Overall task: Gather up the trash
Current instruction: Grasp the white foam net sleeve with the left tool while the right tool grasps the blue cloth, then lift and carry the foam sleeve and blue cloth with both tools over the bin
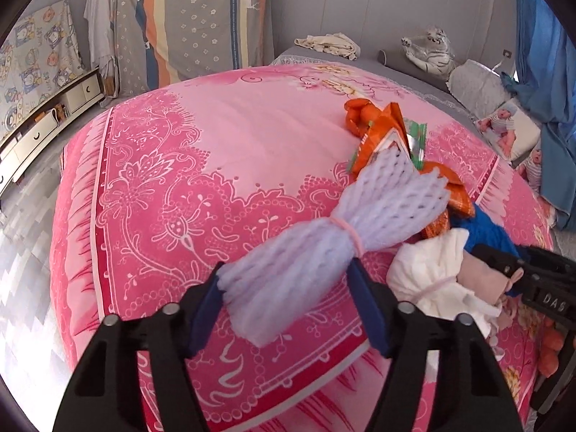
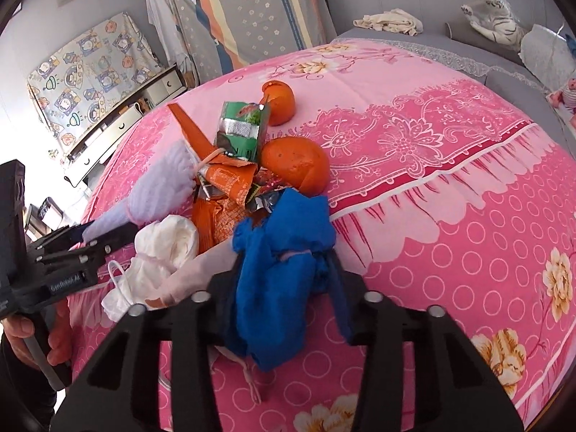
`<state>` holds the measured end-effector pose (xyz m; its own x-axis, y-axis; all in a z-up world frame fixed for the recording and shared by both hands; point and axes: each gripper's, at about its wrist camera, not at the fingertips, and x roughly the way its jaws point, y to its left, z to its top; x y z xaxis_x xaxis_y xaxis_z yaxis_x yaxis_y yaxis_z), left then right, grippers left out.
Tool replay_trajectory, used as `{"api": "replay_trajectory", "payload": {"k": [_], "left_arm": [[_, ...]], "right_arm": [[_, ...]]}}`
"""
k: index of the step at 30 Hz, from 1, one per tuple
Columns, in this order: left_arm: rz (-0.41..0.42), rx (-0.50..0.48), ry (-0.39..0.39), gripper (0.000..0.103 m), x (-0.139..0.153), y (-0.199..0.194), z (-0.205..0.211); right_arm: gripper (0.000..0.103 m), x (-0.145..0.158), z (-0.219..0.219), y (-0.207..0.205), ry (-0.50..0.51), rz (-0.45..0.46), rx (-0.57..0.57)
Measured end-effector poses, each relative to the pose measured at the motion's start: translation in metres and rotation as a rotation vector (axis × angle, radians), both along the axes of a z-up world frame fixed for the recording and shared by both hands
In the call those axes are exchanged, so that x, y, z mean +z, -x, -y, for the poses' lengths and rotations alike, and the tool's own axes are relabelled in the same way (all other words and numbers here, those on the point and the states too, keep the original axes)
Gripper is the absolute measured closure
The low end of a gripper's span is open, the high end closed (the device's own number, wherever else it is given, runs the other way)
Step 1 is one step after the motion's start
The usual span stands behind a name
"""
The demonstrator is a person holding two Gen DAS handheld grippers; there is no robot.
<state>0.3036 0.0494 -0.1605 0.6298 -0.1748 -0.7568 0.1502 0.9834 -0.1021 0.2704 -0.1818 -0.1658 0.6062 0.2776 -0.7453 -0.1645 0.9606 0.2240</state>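
Note:
Trash lies in a pile on the pink bedspread (image 1: 216, 144). My left gripper (image 1: 288, 270) is shut on a lilac foam net bundle (image 1: 324, 226) tied with a pink band; the bundle also shows in the right wrist view (image 2: 158, 183). My right gripper (image 2: 284, 266) is shut on a crumpled blue bag (image 2: 284, 237), which shows in the left wrist view (image 1: 482, 230). Between them lies a white tissue wad (image 2: 165, 248). Behind are orange wrappers (image 2: 226, 183), a green foil packet (image 2: 241, 129) and orange peels (image 2: 295, 165).
A plush white tiger (image 1: 432, 50) and a cloth (image 1: 327, 45) lie at the far end of the bed. A doll (image 1: 500, 122) and blue curtain (image 1: 547, 72) are at the right. A drawer unit (image 1: 46, 122) stands at the left.

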Motion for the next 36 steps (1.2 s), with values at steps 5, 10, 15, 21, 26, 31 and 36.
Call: {"api": "replay_trajectory", "payload": {"k": [5,10,15,21,26,31,36], "left_arm": [[0.02,0.01,-0.001,0.059,0.004,0.002,0.001],[0.033,0.006,0.008,0.068,0.008,0.009,0.001],[0.033,0.002,0.025,0.073,0.01,0.021,-0.001],[0.017,-0.011,0.072,0.076,0.011,0.043,-0.003],[0.028,-0.019,0.075,0.077,0.011,0.064,-0.003],[0.028,-0.022,0.081,0.078,0.011,0.08,-0.005],[0.028,-0.03,0.099,0.078,0.016,0.094,-0.006]], "right_arm": [[0.078,0.0,-0.002,0.002,-0.017,0.0,0.033],[0.08,0.003,-0.014,0.012,-0.025,0.0,0.078],[0.08,0.006,-0.024,0.026,-0.045,-0.01,0.117],[0.081,0.012,-0.035,0.049,-0.054,-0.009,0.162],[0.081,0.014,-0.04,0.068,-0.057,-0.01,0.186],[0.081,0.016,-0.04,0.085,-0.071,-0.021,0.2],[0.081,0.018,-0.039,0.101,-0.082,-0.023,0.211]]}}
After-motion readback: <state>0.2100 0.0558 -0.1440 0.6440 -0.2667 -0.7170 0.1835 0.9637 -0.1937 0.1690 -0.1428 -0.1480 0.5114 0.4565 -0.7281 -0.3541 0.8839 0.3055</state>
